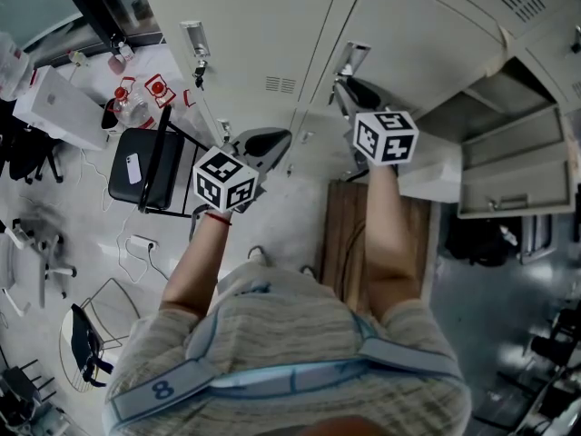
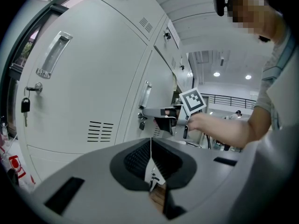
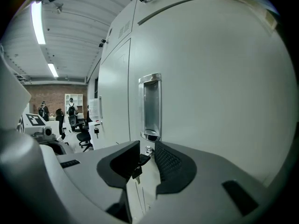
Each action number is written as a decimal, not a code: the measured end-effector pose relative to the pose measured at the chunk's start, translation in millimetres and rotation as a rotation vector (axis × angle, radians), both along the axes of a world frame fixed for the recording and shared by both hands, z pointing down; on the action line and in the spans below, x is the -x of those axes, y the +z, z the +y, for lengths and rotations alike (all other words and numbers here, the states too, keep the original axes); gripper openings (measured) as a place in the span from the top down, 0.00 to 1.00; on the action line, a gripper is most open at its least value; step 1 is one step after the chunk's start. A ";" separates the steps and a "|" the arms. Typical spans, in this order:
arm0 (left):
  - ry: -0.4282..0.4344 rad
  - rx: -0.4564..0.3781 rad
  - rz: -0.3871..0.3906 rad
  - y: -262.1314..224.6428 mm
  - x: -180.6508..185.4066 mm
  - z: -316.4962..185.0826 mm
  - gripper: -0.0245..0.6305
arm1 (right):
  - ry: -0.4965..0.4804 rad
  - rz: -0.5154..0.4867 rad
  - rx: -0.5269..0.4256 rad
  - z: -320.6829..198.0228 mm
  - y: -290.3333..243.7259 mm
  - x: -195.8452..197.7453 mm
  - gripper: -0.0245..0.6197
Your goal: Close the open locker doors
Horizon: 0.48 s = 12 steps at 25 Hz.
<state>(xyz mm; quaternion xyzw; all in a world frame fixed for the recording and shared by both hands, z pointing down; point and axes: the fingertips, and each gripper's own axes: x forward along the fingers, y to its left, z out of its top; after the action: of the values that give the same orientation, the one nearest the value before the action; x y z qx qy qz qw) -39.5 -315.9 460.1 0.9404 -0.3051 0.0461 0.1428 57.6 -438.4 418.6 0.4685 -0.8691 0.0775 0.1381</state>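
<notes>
Now, open locker door (image 1: 513, 166): swung out at far right, well apart from both grippers.
Right gripper (image 3: 145, 146): jaws spread below a door handle (image 3: 150, 107) — a key (image 3: 137, 165) hangs between them, contact unclear.
Left gripper (image 2: 150, 143): jaws pressed together, nothing between.
Hard to tell: whether the handled door sits fully shut.

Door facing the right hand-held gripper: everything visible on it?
The locker door is pale grey, seemingly painted metal, upright. A recessed chrome handle sits near its left edge; below it a lock holds a key with a dark tag hanging. The right hand-held gripper, jaws apart, frames the key; contact unclear.
</notes>
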 end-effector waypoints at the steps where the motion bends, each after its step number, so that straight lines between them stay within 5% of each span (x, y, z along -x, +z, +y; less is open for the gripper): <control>1: 0.001 0.000 0.000 0.3 -0.1 -0.1 0.96 | 0.002 0.002 -0.001 -1.2 0.0 -0.1 0.82; 12: 0.000 0.002 0.000 1.3 -0.4 -0.3 0.96 | 0.023 -0.001 0.000 -10.1 0.9 -3.5 0.82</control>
<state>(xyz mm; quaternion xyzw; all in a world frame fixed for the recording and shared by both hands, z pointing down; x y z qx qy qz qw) -39.1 -316.2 461.3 0.9403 -0.3049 0.0466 0.1439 61.1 -448.5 419.6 0.4783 -0.8638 0.0794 0.1368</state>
